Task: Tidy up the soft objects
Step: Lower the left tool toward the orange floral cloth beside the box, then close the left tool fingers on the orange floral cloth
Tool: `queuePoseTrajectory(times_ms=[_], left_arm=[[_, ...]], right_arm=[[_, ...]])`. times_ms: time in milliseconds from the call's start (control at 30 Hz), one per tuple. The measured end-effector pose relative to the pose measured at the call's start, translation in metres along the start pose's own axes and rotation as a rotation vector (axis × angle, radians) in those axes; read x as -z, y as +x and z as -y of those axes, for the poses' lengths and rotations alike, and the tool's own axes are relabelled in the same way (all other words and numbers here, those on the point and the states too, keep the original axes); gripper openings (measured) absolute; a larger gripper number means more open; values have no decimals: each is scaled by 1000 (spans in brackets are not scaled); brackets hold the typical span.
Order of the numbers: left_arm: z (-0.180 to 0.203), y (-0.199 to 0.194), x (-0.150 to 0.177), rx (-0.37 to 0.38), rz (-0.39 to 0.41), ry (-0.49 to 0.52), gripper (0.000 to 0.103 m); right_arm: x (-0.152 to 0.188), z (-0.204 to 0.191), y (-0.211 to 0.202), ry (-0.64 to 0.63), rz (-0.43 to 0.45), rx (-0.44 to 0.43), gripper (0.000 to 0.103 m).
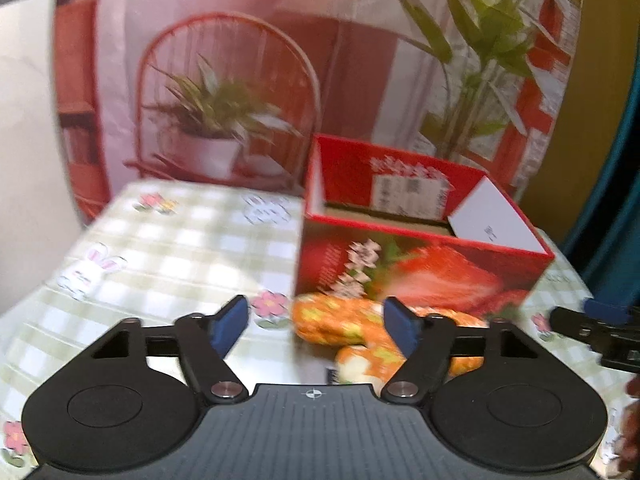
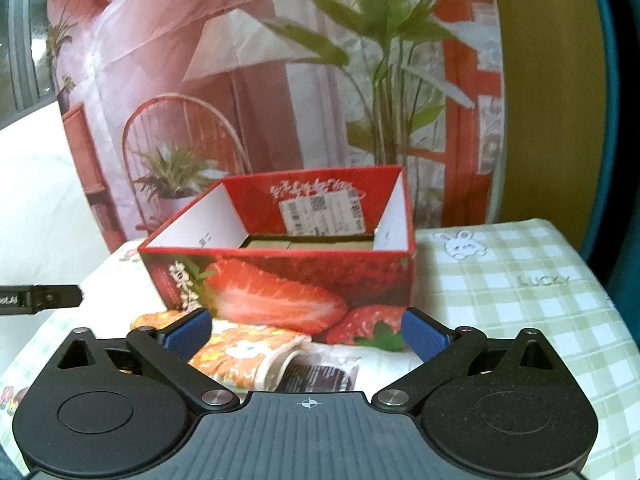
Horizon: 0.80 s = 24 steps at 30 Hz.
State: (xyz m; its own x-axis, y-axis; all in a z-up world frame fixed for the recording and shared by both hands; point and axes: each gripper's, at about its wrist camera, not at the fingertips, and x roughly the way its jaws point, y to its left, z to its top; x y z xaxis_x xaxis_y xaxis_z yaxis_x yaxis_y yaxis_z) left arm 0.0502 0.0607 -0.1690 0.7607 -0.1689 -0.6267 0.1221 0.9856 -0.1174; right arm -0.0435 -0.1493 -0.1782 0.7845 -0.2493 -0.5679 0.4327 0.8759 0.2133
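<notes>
An orange floral sock [image 1: 344,320] lies on the checked tablecloth just in front of an open red strawberry box [image 1: 420,268]. My left gripper [image 1: 316,326] is open, its blue pads either side of the sock's near part, just above it. In the right wrist view the sock [image 2: 248,350] shows a white cuff and a dark label beside it, in front of the box [image 2: 288,280]. My right gripper [image 2: 306,332] is open and empty above the sock. The box's inside shows brown flaps at the bottom.
The table [image 2: 520,280] has a green and white checked cloth with rabbit and flower prints. A printed backdrop of a chair and plants hangs behind. The right gripper shows at the right edge of the left wrist view [image 1: 592,328]; the left gripper shows at the left edge of the right wrist view [image 2: 40,298].
</notes>
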Motion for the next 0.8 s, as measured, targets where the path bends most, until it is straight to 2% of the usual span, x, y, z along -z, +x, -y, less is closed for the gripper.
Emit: queuePoseTrajectory(times_ms=[100, 200, 300, 433, 533, 633, 800], left_arm=[[3, 14, 7, 50, -48, 1, 53], [1, 24, 13, 80, -89, -17, 53], [-8, 35, 9, 68, -109, -43, 53], [-26, 54, -1, 61, -140, -92, 53], [-37, 79, -6, 57, -197, -138, 53], [-51, 100, -4, 89, -263, -213, 53], [-51, 125, -1, 152, -291, -252, 53]], right_arm=[[0, -1, 9, -2, -47, -52, 76], [1, -5, 20, 7, -96, -112, 65], [3, -10, 32, 8, -139, -150, 64], [4, -15, 46, 1, -169, -155, 64], [4, -13, 56, 7, -190, -155, 64], [6, -15, 68, -3, -220, -155, 63], [11, -18, 80, -17, -265, -160, 61]])
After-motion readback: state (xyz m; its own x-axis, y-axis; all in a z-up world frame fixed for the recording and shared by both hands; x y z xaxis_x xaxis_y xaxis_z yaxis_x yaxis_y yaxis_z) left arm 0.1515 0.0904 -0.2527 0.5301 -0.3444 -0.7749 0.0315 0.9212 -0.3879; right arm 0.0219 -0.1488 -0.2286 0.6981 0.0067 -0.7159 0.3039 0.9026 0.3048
